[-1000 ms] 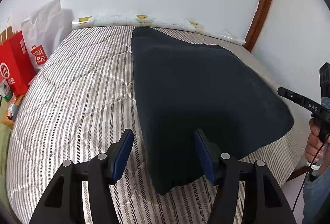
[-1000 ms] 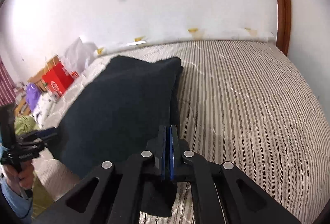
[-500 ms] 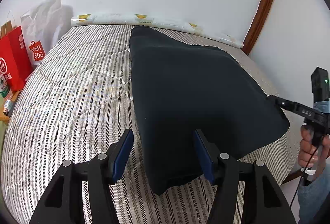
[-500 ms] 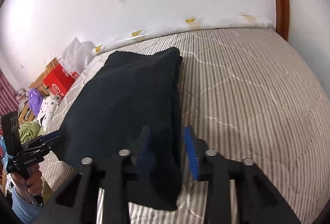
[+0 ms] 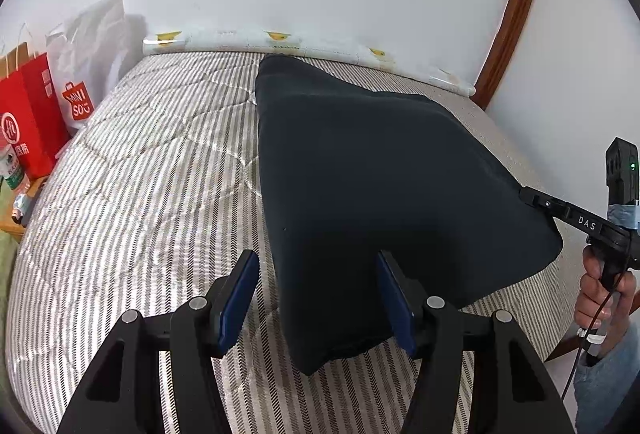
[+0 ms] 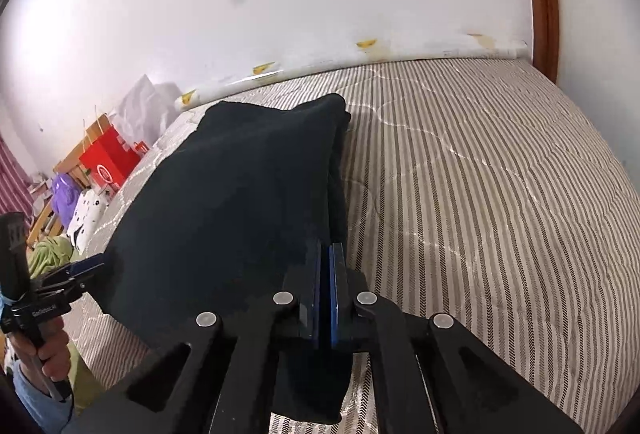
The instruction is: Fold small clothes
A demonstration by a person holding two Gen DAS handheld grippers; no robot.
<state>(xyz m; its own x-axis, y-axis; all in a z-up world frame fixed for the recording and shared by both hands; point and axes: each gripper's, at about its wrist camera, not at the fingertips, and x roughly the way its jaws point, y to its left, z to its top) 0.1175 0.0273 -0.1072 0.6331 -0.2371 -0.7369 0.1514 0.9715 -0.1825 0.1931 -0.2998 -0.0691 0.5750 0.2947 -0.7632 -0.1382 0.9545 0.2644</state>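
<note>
Dark folded garment (image 5: 384,194) is laid on the striped mattress (image 5: 152,170), long axis running from the near edge toward the wall. Its near right corner is clamped in the right gripper (image 6: 325,286), jaws just re-closed on the cloth. The near left corner sits between the parted jaws of the left gripper (image 5: 316,298), not pinched, so that corner is judged the one to be taken next.

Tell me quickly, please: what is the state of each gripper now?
Left gripper: open, a corner of the dark cloth between its fingers, not pressed.
Right gripper: shut on the dark cloth's edge, just closed.
</note>
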